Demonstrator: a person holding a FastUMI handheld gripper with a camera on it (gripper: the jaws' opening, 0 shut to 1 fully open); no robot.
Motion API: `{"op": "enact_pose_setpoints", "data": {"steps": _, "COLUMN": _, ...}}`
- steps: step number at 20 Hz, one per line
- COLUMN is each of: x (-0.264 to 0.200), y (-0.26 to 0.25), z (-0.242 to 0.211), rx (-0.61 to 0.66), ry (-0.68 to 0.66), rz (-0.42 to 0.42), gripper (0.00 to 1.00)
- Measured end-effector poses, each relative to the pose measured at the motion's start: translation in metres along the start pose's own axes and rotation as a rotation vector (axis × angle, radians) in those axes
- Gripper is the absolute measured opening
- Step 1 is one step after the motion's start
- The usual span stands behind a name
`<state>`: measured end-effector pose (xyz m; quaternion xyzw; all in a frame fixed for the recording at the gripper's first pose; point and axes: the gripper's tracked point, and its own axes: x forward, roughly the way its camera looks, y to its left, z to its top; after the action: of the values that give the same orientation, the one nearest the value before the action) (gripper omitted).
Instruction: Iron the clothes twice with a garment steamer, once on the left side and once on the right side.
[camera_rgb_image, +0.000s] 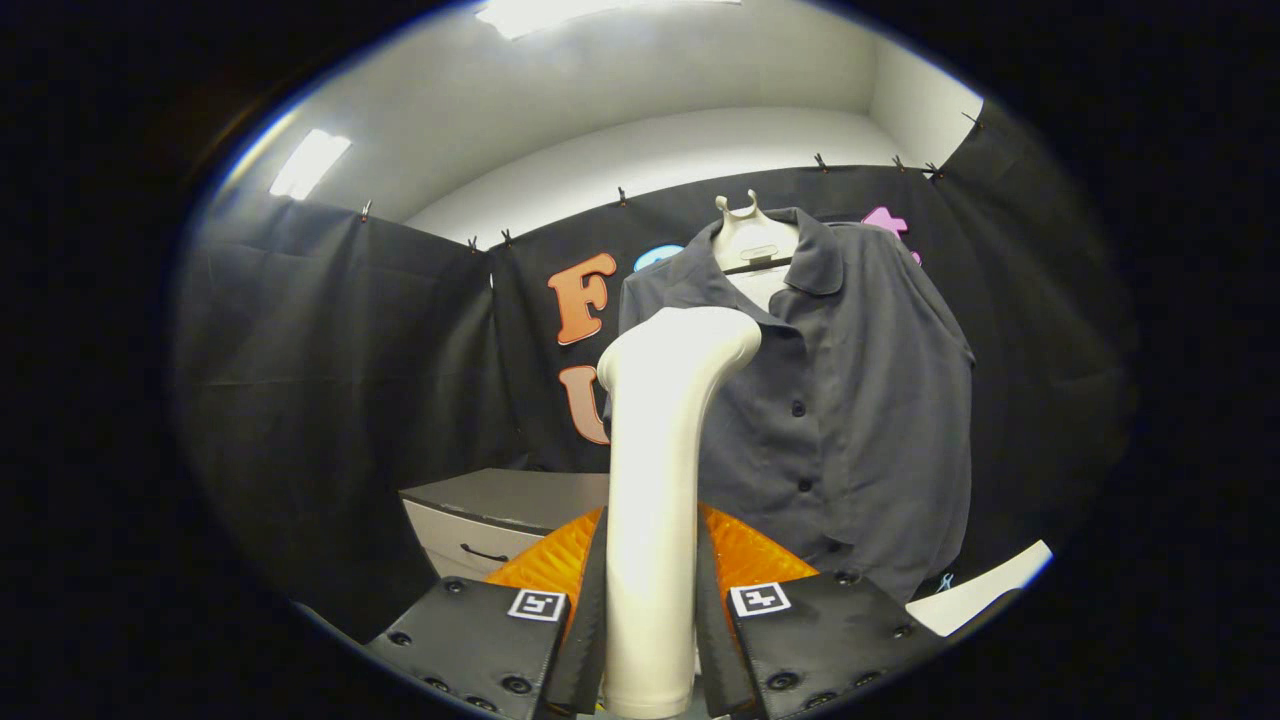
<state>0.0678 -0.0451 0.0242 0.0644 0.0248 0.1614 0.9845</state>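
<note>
While we look along our gripper (650, 610), we see its two fingers (590, 600) pressed tight on the white garment steamer (655, 470), one on each side of the handle. It stands straight up between them, and its bent head points at the dark gray shirt (850, 400). That shirt hangs just past the steamer on a white dummy (750, 240), with its buttons down the front. Low down beyond our fingers stands a gray cabinet (500, 510) with a drawer.
</note>
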Motion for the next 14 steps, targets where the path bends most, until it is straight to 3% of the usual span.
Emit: {"op": "enact_pose_setpoints", "data": {"steps": 14, "x": 0.086, "y": -0.023, "z": 0.009, "rx": -0.019, "ry": -0.012, "rz": -0.007, "gripper": 0.46}}
